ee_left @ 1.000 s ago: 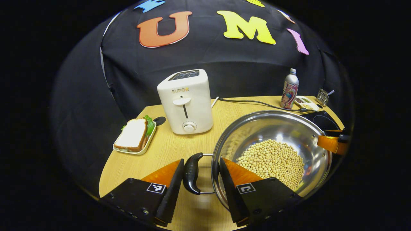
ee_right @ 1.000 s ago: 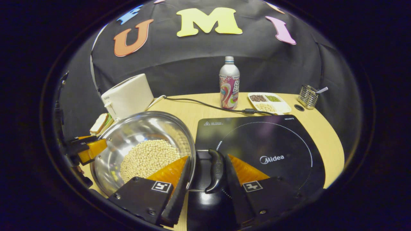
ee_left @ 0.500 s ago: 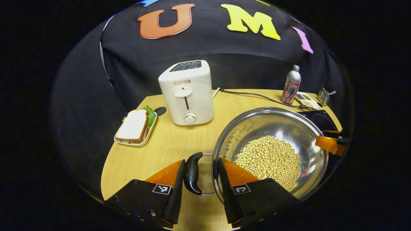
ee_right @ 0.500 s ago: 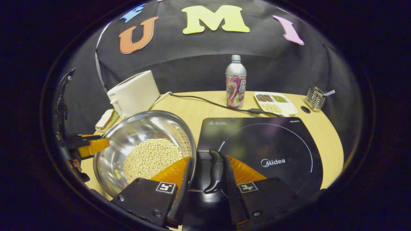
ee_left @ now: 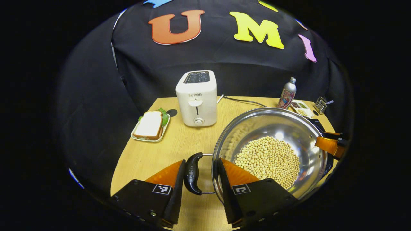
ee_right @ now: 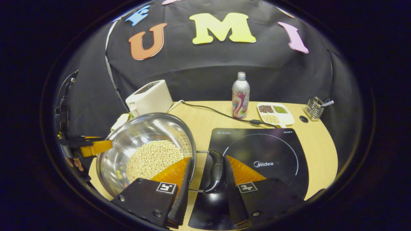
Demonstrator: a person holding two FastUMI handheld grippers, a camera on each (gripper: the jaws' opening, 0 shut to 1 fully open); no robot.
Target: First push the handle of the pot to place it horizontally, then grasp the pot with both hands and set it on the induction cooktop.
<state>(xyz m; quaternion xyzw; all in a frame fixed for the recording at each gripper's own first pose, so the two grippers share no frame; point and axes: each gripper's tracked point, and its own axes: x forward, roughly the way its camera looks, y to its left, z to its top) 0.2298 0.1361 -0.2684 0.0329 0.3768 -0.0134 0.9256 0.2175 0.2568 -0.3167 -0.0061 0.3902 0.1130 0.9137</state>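
Note:
A steel pot (ee_left: 273,128) holding soybeans (ee_left: 268,158) hangs between both grippers, above the table beside the black induction cooktop (ee_right: 266,154). My left gripper (ee_left: 201,162) is shut on the pot's left black handle (ee_left: 192,173): one finger lies outside the handle, the other inside the pot wall. My right gripper (ee_right: 208,158) grips the right black handle (ee_right: 216,170) the same way, over the cooktop's left edge. The pot (ee_right: 147,134) also shows in the right gripper view, with the left gripper (ee_right: 93,147) at its far rim. The right gripper (ee_left: 330,146) appears at the far rim in the left gripper view.
A white toaster (ee_left: 197,98) and a tray with a sandwich (ee_left: 150,125) stand at the table's back left. Behind the cooktop are a bottle (ee_right: 240,95), a divided dish (ee_right: 275,114), a wire holder (ee_right: 314,108) and a black cable (ee_right: 212,110).
Both grippers closed onto the handles, then rose with the pot. The table, toaster and cooktop now look smaller and farther below.

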